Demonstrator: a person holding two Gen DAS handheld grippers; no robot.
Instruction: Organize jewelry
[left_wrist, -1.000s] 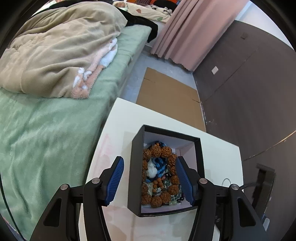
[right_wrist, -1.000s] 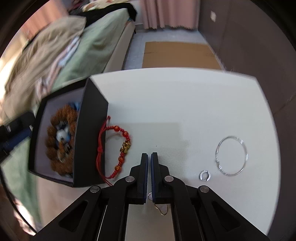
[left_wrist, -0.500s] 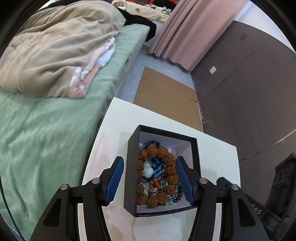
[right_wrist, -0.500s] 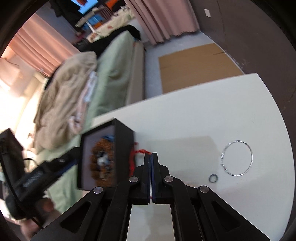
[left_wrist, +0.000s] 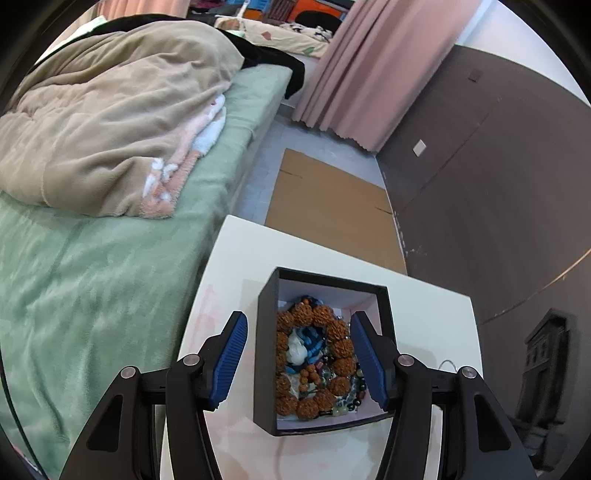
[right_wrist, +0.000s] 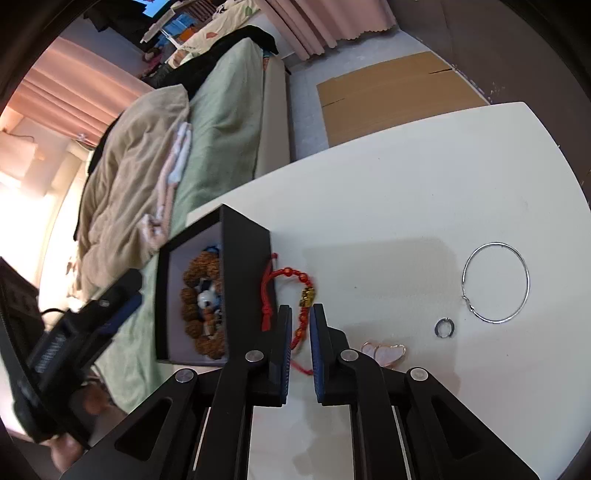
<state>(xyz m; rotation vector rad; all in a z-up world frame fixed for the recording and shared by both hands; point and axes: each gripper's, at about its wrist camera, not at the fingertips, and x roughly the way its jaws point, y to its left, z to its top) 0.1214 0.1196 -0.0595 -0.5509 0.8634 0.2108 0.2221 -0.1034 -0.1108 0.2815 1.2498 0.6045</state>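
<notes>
A black box (left_wrist: 266, 354) with a white inside stands on the white table (left_wrist: 236, 266) and holds a brown bead bracelet (left_wrist: 325, 317) and blue and dark beads. My left gripper (left_wrist: 299, 332) straddles it, open, with a strip of table showing between the left pad (left_wrist: 231, 354) and the box wall. A red cord bracelet (right_wrist: 291, 275) with a gold charm lies against the box (right_wrist: 247, 280). My right gripper (right_wrist: 301, 314) hangs over its near end; the jaws are opening, with a red strand showing in the narrow gap and not pressed.
On the table to the right lie a large silver hoop (right_wrist: 495, 282), a small ring (right_wrist: 445, 327) and a pink gold-rimmed heart piece (right_wrist: 384, 354). A bed with green sheet (left_wrist: 92, 277) and beige blanket borders the table's left. Cardboard (left_wrist: 332, 206) lies on the floor beyond.
My right gripper swung left from the table's middle to the red bracelet and rolled; its jaws went from shut to slightly apart. The pink heart piece now shows beside it. The left gripper stayed over the box.
</notes>
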